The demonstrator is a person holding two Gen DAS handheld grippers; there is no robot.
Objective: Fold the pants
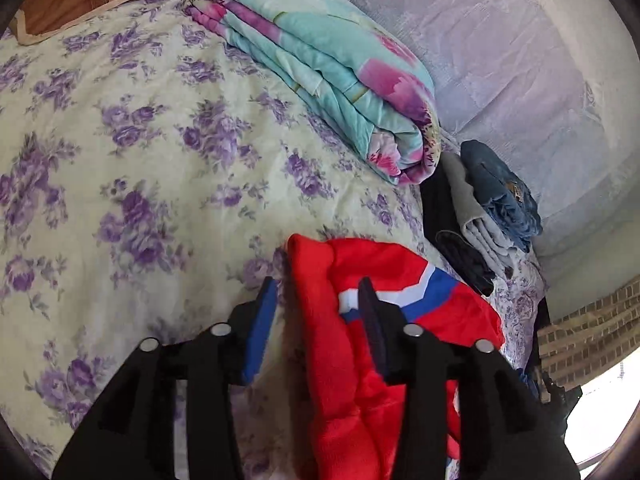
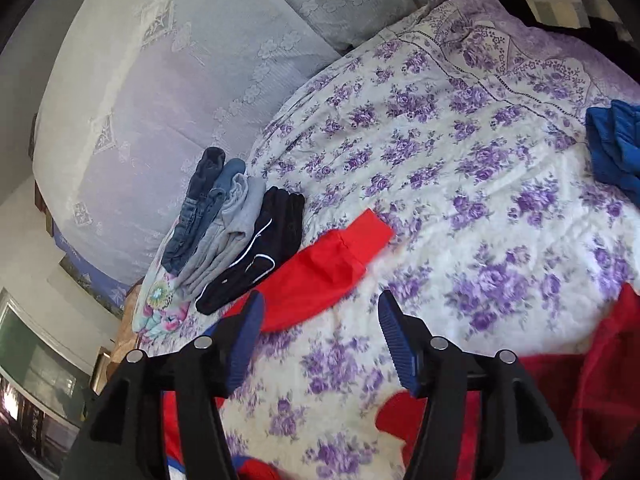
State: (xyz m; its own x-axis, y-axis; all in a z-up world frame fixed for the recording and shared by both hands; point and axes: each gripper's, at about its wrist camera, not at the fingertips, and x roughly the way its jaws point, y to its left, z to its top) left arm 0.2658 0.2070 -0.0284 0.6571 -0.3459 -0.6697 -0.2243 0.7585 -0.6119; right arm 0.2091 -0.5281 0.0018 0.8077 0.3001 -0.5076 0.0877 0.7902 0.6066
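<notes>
Red pants with a white and blue stripe lie bunched on the floral bed sheet. My left gripper is open just above them, its right finger over the red cloth and its left finger over the sheet. In the right wrist view a red pant leg with its cuff stretches up to the right, and more red cloth lies at the lower right. My right gripper is open and empty above the sheet, its left finger at the edge of the red leg.
A folded turquoise and pink quilt lies at the back. A row of folded clothes, jeans, grey and black, lies by the lilac headboard. A blue garment lies at the right edge.
</notes>
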